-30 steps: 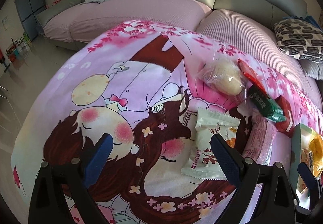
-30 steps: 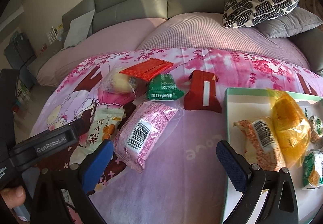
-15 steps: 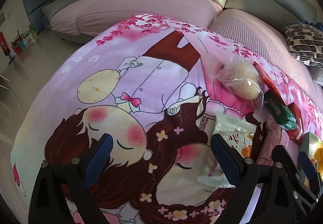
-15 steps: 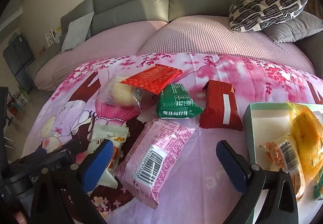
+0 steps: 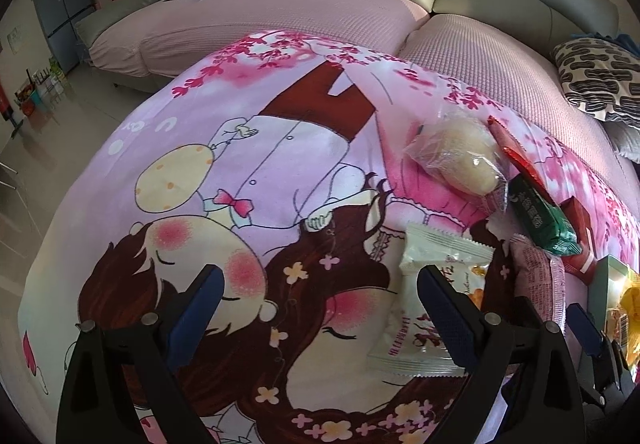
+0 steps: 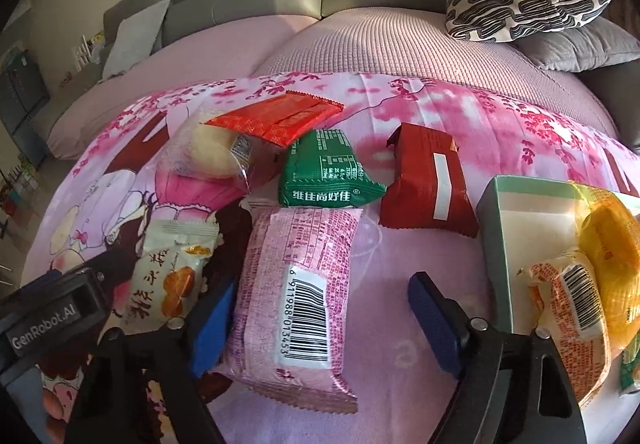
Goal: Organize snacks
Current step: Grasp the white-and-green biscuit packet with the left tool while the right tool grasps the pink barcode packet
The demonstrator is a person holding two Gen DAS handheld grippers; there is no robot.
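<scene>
Closing around the pink packet (image 6: pixel 298 292), the right gripper (image 6: pixel 320 318) does not yet press it; the left gripper (image 5: pixel 320 308) hangs wide apart, empty. Beyond, five packets lie on the cloth (image 6: pixel 400 384), while the tray (image 6: pixel 496 244) holds a few, so I judge the task perhaps half done.

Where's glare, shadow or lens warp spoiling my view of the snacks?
Right wrist: sharp; sun glare on the yellow packet in the tray; the barcode on the pink packet is legible. Left wrist: fisheye squeezes snacks to the right edge; green packet dim.
</scene>
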